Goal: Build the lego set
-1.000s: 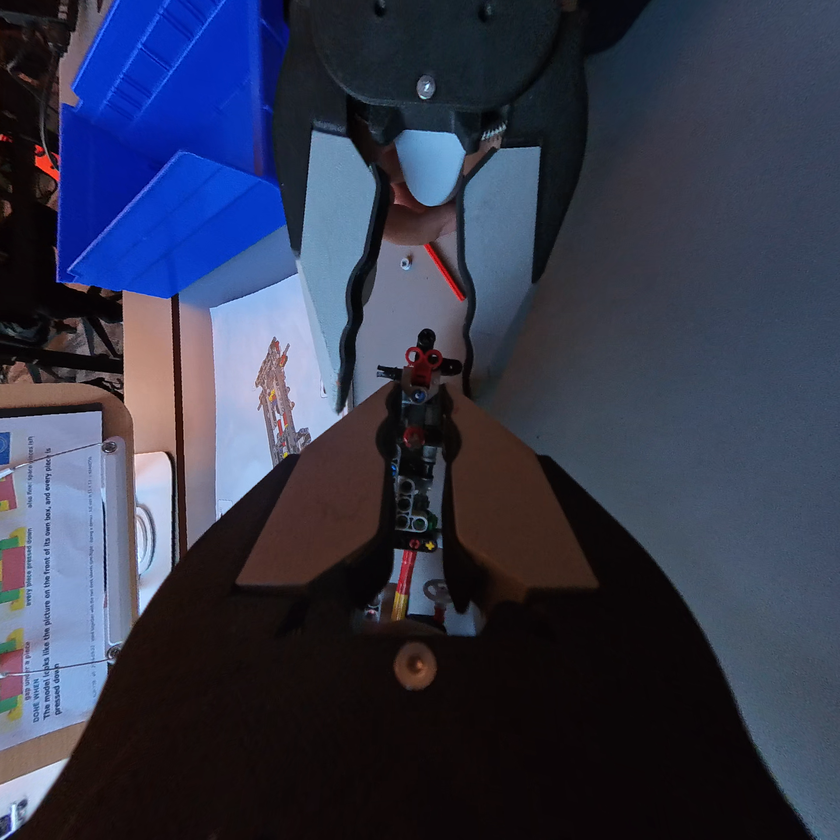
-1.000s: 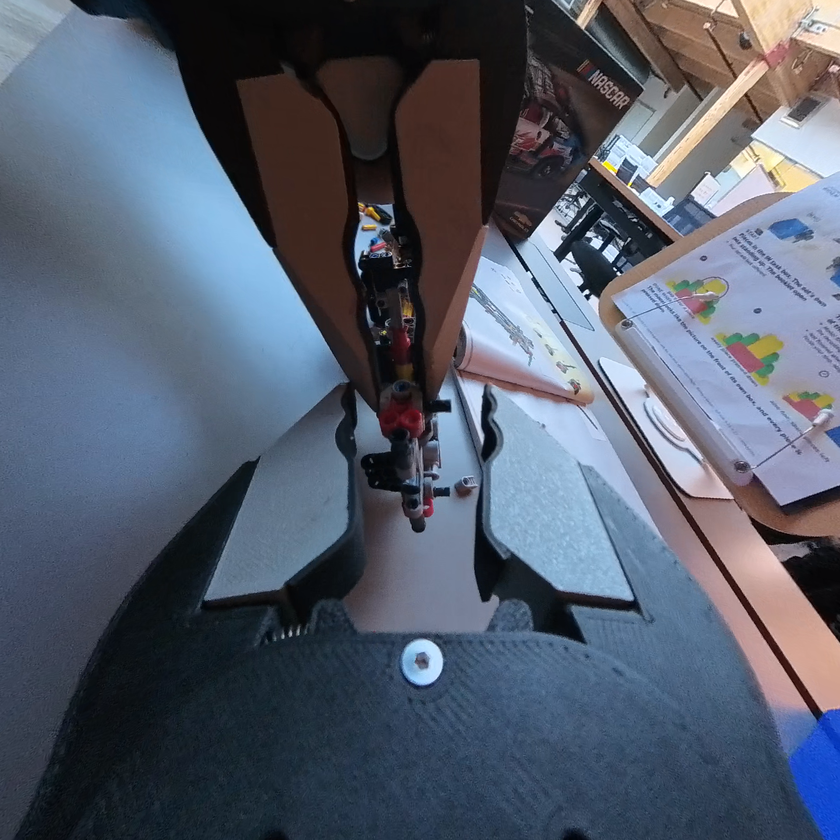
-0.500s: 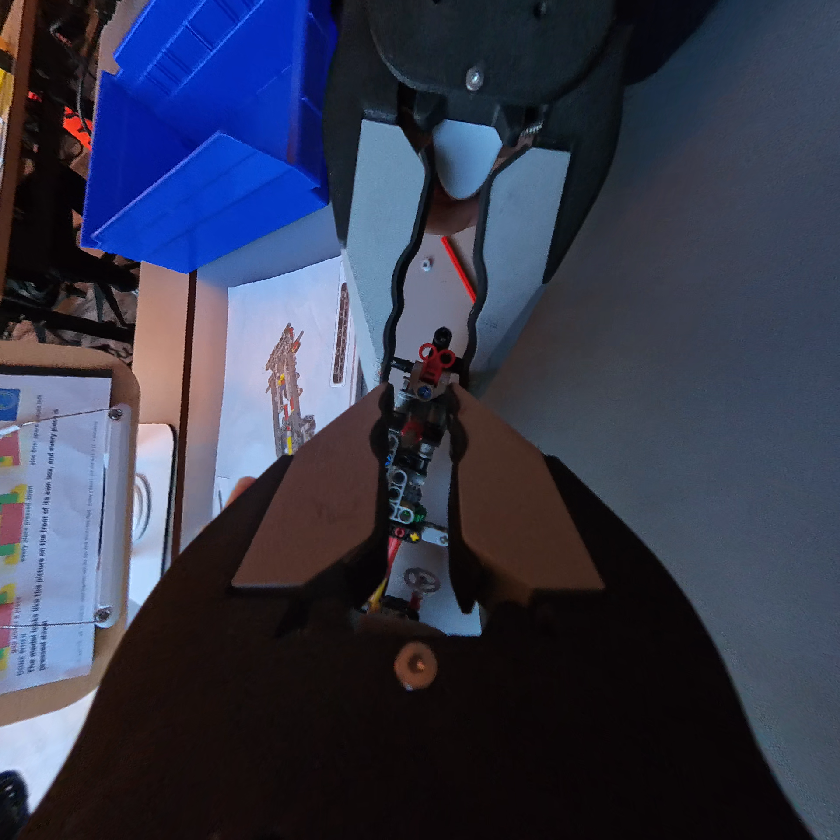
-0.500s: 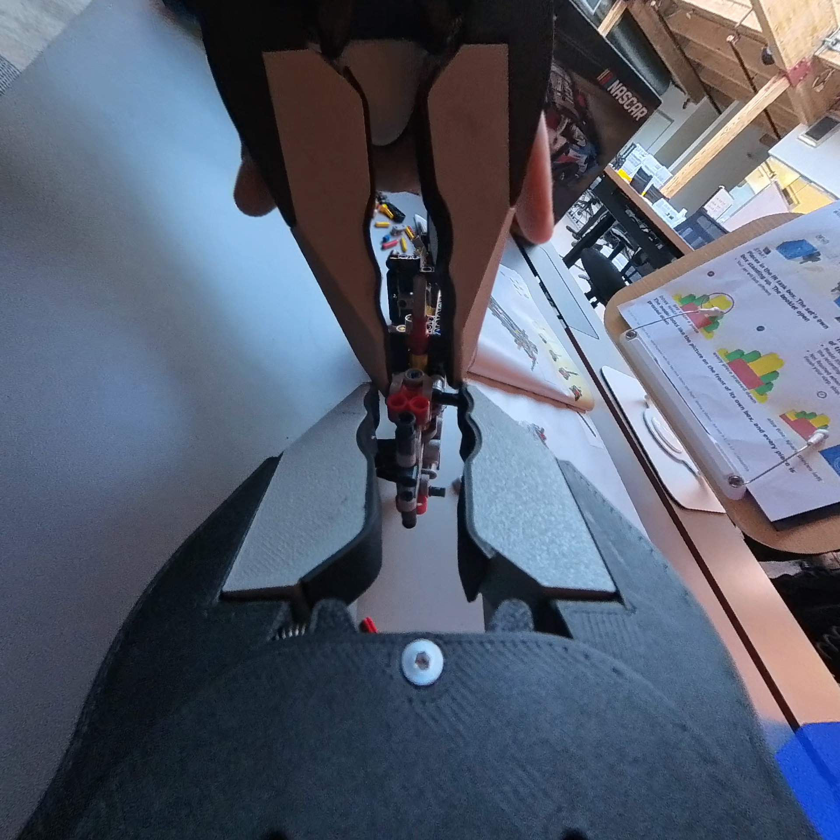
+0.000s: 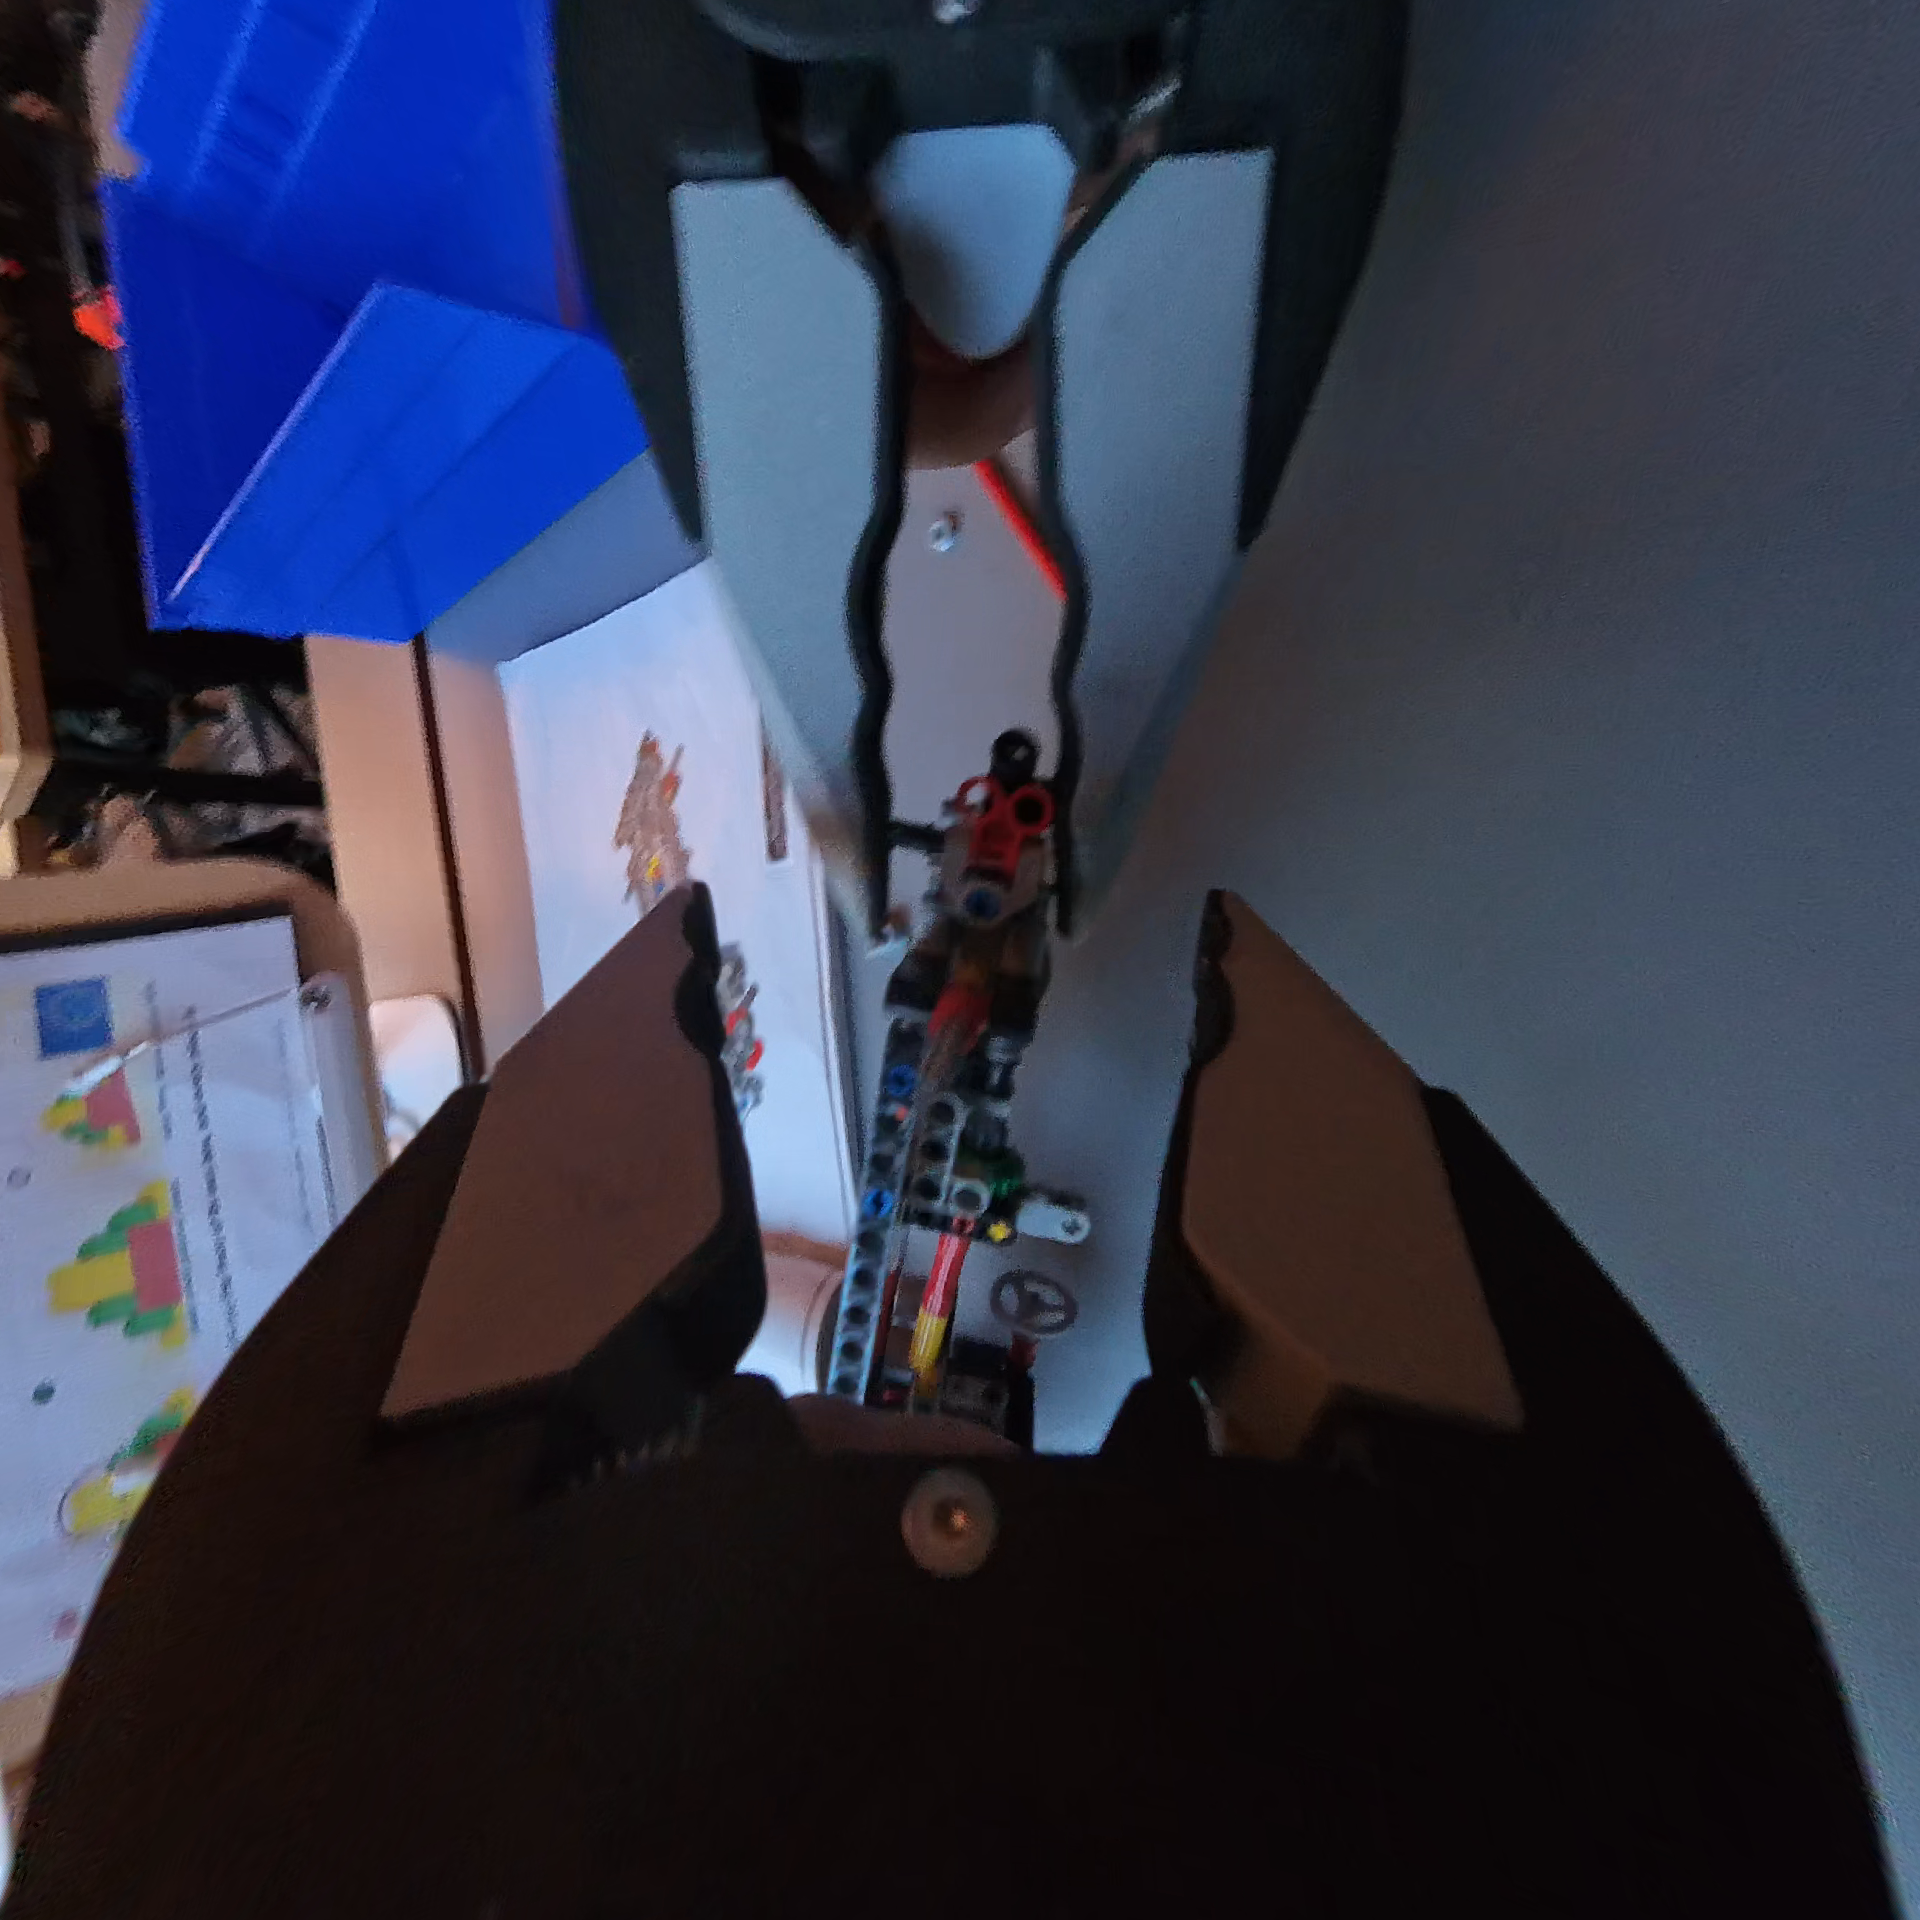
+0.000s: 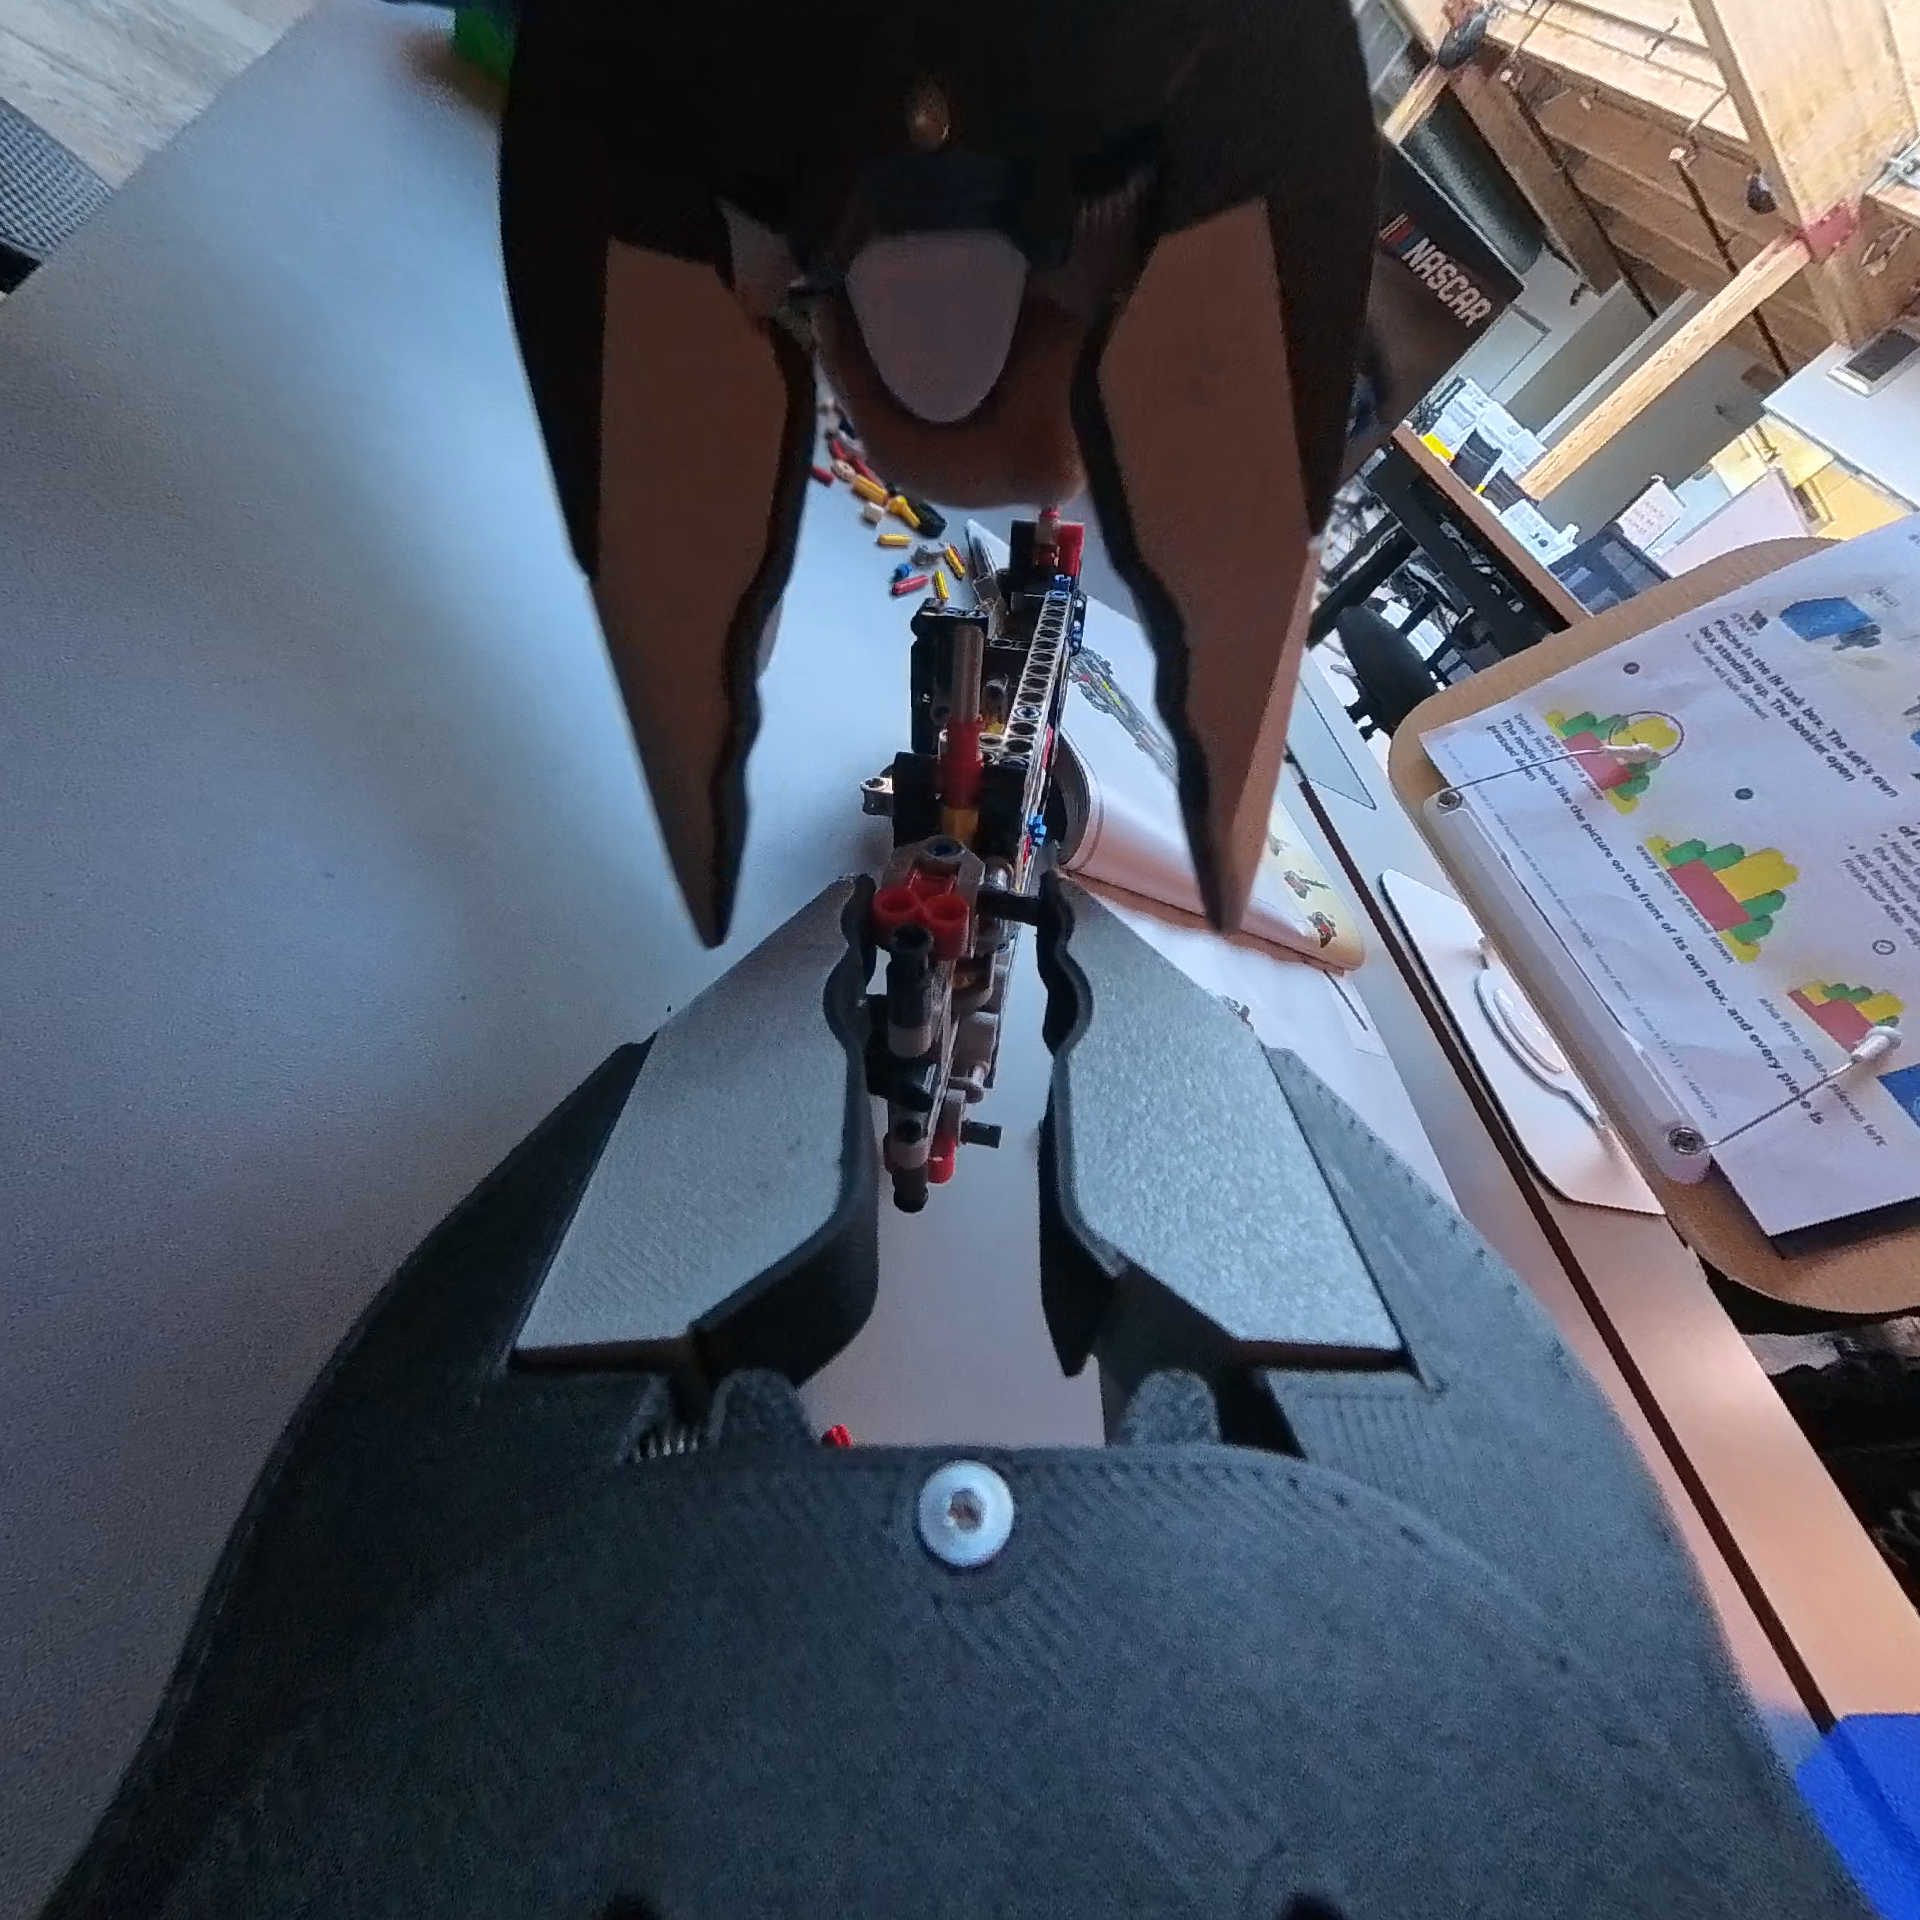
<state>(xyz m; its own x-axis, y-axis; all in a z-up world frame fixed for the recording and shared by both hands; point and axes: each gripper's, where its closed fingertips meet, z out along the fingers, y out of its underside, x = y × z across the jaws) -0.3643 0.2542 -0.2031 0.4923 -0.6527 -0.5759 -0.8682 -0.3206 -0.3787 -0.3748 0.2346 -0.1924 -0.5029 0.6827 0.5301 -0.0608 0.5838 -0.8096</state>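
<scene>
While the brown-padded left gripper (image 5: 951, 925) stands spread wide, clear of everything, the grey-padded right gripper (image 6: 951, 914) pinches one end of the long multicoloured plastic brick-beam assembly (image 6: 977, 748) above the white table (image 6: 260, 623).

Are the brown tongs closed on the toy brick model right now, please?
No, the brown tongs stand wide open, both tips clear of the toy brick model.

Print on instruction sheet (image 6: 1704, 914), dark poster (image 6: 1444, 281)
</scene>
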